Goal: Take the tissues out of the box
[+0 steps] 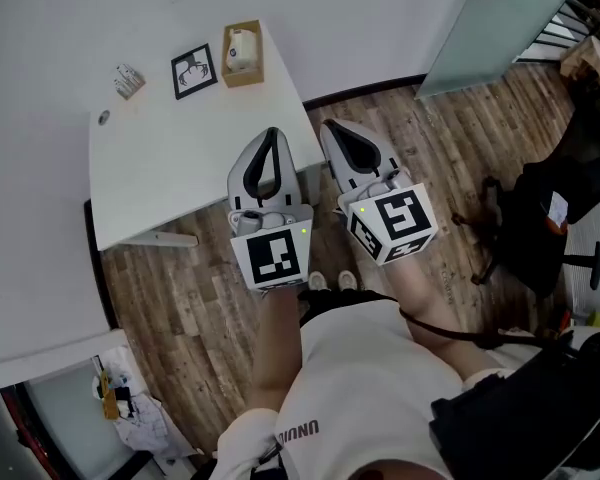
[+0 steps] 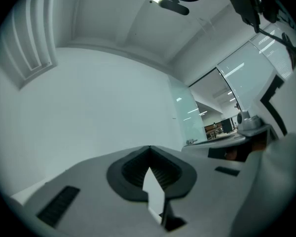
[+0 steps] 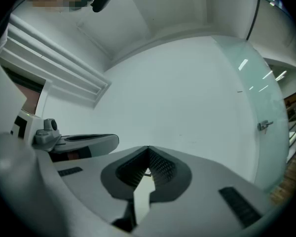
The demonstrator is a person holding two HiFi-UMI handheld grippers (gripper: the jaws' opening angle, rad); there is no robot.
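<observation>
The box (image 1: 242, 54) stands at the far edge of the white worktop (image 1: 160, 163), close to the wall (image 1: 60, 18). It is tan and open at the top, with white tissue (image 1: 241, 48) showing inside it. A black-framed card (image 1: 194, 71) lies just left of the box, and a small striped object (image 1: 128, 80), too small to identify, lies further left.

The person stands at the near right corner of the worktop and holds both tools out in front, side by side and close together. In the head view the left tool (image 1: 271, 134) reaches over the near right part of the worktop. The right tool (image 1: 331, 126) lies past the worktop's right edge, over the wooden floor (image 1: 400, 138). Both are well apart from the box and touch nothing.

The left gripper view shows the left tool (image 2: 149, 149) clenched: its dark pads meet at the tip with nothing between them. It faces bare wall and ceiling, with the other tool at the right edge of the view. The right gripper view shows the same for the right tool (image 3: 148, 149) — pads together at the tip, nothing held, plain wall ahead, the left tool at the left edge.

A glass door (image 1: 490, 28) stands at the upper right of the head view, and a black chair (image 1: 540, 218) sits on the floor to the person's right.
</observation>
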